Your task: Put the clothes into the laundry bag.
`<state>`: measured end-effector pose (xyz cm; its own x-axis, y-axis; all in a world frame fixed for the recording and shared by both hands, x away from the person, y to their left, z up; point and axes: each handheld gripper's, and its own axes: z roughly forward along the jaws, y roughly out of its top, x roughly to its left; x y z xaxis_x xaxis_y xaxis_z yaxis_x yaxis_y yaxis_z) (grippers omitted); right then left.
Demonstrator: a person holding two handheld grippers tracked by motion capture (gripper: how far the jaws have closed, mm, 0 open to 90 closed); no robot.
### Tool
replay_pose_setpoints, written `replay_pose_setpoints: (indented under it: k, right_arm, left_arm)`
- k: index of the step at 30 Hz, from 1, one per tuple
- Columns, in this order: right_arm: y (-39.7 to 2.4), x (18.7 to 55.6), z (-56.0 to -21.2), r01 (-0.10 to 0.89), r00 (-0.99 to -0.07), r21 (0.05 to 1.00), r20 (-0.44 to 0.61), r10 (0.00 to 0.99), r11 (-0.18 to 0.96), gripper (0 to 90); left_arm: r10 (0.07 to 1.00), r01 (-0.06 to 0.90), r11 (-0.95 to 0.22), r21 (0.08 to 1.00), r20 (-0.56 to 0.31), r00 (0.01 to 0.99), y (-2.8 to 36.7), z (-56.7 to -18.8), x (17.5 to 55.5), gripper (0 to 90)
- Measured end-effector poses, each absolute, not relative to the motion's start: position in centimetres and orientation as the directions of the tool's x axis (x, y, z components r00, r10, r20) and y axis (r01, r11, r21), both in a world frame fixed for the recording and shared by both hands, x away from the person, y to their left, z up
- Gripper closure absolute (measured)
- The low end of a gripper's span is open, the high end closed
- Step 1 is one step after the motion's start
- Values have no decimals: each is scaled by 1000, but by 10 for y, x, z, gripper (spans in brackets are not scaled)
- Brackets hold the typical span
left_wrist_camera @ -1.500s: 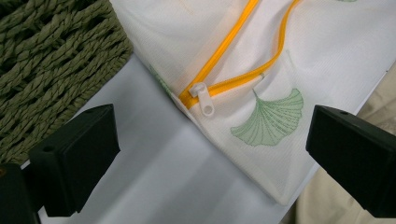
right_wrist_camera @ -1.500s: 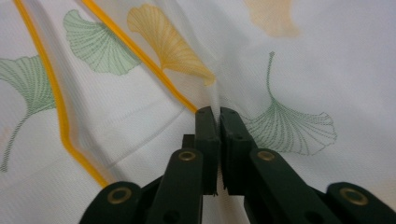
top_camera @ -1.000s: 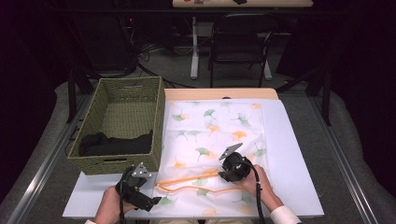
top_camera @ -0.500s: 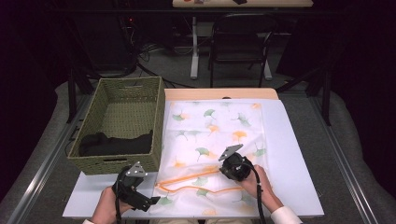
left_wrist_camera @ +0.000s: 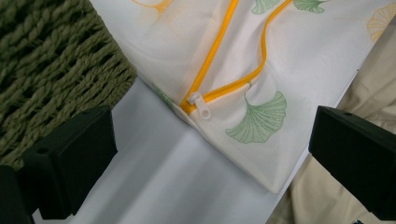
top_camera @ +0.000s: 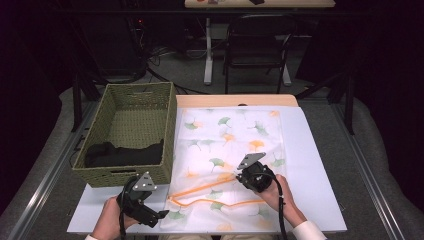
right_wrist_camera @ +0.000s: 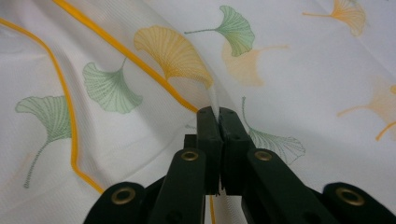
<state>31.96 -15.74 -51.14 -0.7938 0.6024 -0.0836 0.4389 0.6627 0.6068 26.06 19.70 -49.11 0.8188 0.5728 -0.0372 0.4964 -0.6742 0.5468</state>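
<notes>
— At the near edge of the table (top_camera: 320, 150), my right gripper (top_camera: 239, 176) has just closed its jaws; a second ago they stood partly apart over the cloth, and now they are pressed together with a fold of the mesh laundry bag (top_camera: 230, 150) caught between them. In the right gripper view the pinched ridge of white fabric stands up out of the pads (right_wrist_camera: 219, 122), right beside the orange zipper (right_wrist_camera: 154, 63).

— So you have the upper layer?

— I judge so. The bag itself lies flat where it lay before, spread across the table just right of the woven basket (top_camera: 130, 125), its zipper open in a long loop near me.

— And your left?

— The left gripper (top_camera: 159, 216) hovers at the bag's near left corner, jaws spread wide, holding nothing. In its own view the white zipper pull (left_wrist_camera: 200, 102) sits between the two jaws, at the corner where the orange tracks meet.

— What does the pinch buy you?

— With that layer held, I could lift it to hold the mouth open. The dark garment (top_camera: 122, 154) lies in the basket, probably next to go in.
</notes>
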Motion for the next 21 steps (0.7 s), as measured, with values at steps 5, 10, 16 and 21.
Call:
replay_pose_setpoints:
  k: [5,10,16,21]
  right_arm:
    - [-160,320,-511,441,-798,610,-70,599,659,884]
    - [-162,322,-512,446,-799,608,-60,598,657,885]
    - [-162,323,-513,454,-796,606,-54,603,654,885]
    - [-161,323,-514,461,-793,602,-50,607,652,884]
  left_arm:
    - [549,483,-698,529,-38,835,193,-482,260,3]
    - [515,452,-723,523,-28,857,193,-472,263,11]
    - [490,423,-743,518,-8,872,199,-453,270,0]
    - [462,394,-765,509,9,887,209,-439,281,0]
